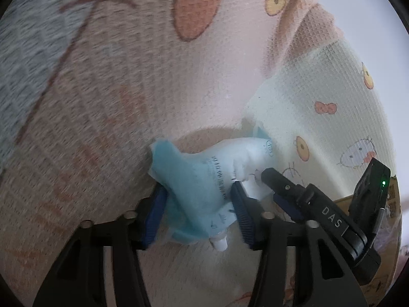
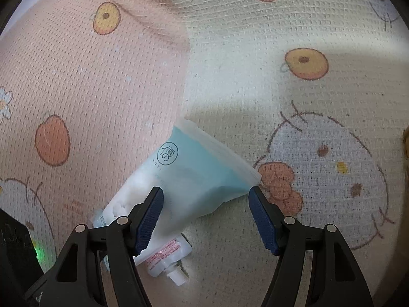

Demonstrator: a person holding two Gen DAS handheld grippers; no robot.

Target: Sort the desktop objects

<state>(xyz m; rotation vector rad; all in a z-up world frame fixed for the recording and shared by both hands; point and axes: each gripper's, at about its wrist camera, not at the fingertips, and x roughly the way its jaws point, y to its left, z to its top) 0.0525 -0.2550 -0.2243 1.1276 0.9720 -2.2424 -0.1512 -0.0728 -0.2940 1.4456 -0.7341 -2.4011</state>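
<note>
A soft pouch (image 1: 204, 176), pale blue and white with a small white spout (image 1: 219, 244), lies on the printed cloth. In the left wrist view my left gripper (image 1: 199, 188) has both blue pads pressed against the crumpled spout end, so it is shut on the pouch. The right wrist view shows the pouch (image 2: 194, 176) lying slanted with its spout (image 2: 177, 277) toward the camera. My right gripper (image 2: 205, 192) stands open over the wide end, its left pad above the pouch and its right pad clear of the edge. The right gripper (image 1: 274, 186) also shows beside the pouch in the left wrist view.
The surface is a waffle-weave cloth (image 2: 255, 89) in pink and cream, printed with cartoon cats, bows and fruit. A cardboard edge (image 1: 342, 202) shows behind the right gripper and a cardboard edge (image 2: 406, 140) at the far right. The left gripper's black body (image 2: 18, 250) with a green light sits bottom left.
</note>
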